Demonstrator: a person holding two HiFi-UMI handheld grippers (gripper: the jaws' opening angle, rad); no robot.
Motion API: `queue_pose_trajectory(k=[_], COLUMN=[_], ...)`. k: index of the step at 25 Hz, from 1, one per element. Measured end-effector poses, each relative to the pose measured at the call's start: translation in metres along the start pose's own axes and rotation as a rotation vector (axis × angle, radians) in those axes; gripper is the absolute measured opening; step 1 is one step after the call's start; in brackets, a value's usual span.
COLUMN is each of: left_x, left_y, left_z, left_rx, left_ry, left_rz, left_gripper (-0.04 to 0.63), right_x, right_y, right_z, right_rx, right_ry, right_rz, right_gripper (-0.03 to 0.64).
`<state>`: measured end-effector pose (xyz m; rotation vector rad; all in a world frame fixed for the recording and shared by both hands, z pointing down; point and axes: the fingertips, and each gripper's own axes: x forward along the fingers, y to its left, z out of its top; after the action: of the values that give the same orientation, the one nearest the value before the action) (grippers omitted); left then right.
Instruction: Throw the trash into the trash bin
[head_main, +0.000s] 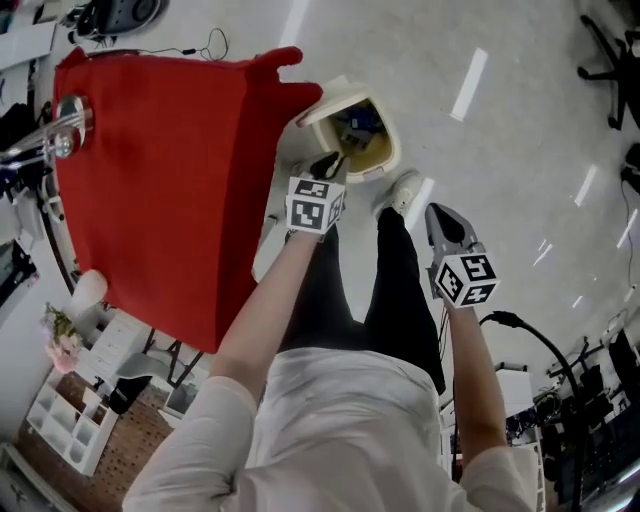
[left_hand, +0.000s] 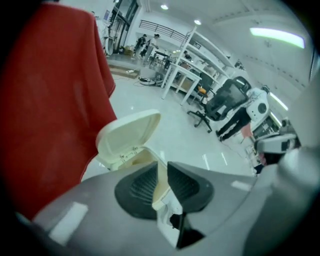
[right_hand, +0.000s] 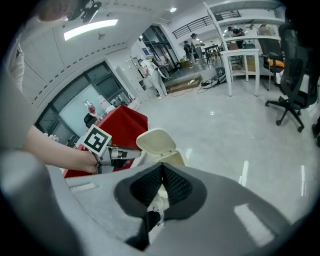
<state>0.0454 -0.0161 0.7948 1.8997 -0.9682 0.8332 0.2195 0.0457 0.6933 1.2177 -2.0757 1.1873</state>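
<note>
both near the open trash bin (head_main: 392, 150), left claw (left_hand: 161, 170) slightly apart, empty, right claw (right_hand: 162, 169) pressed together

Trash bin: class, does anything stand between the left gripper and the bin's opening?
Nothing visible does. The lid is flipped up, so the trash bin lies open just ahead of the left gripper. The red cloth hangs beside the bin, not over it.
</note>
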Motion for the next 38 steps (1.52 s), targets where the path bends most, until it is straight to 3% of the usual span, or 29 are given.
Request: queue_pose_trajectory(k=[9, 20, 25, 30, 38], left_x=[-0.104, -0.222, -0.275, -0.305, -0.324], left_y=[-0.042, -0.083, -0.103, -0.112, -0.105], left_z=[0.027, 0.038, 0.05, 0.058, 0.072], left_rx=[0.067, 0.147, 0.189, 0.221, 0.178], left_ry=[-0.037, -0.114, -0.162, -0.192, -0.238], left_rz=[-0.026, -0.048, -0.093, -0.115, -0.097], left_gripper=[0.008, 0.006, 0.006, 0.006, 0.007], right_x=[-0.046, -0.094, -0.121, -0.144, -0.157], right_y=[0.045, 0.098, 0.126, 0.143, 0.162], right_z=[0.046, 0.069, 0.076, 0.089, 0.094], right_rx=[-0.078, -0.164, -0.2, -0.206, -0.221], right_ry=[-0.064, -0.1, -0.114, -0.16, -0.179], right_rz=[0.009, 0.031, 0.059, 0.084, 0.115], right_gripper=[0.0, 0.0, 0.0, -0.002, -0.002])
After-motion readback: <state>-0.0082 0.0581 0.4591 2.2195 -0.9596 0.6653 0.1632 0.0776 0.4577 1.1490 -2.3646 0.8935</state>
